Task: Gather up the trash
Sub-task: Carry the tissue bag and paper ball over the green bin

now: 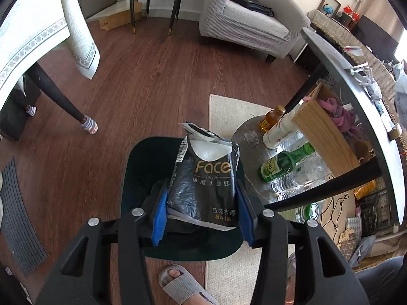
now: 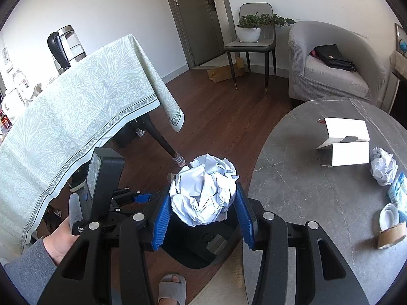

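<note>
A soft, light tissue pack (image 1: 203, 180) is clamped at its lower sides by the left tongs (image 1: 202, 218) over the bin (image 1: 142, 162). A crushable paper ball (image 2: 203, 190) is pinched across its middle by the right tongs (image 2: 203, 218).

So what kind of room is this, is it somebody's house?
Most likely a home living and dining room: a grey armchair, a table under a patterned tablecloth with an electric kettle, and a potted plant on a chair.
</note>
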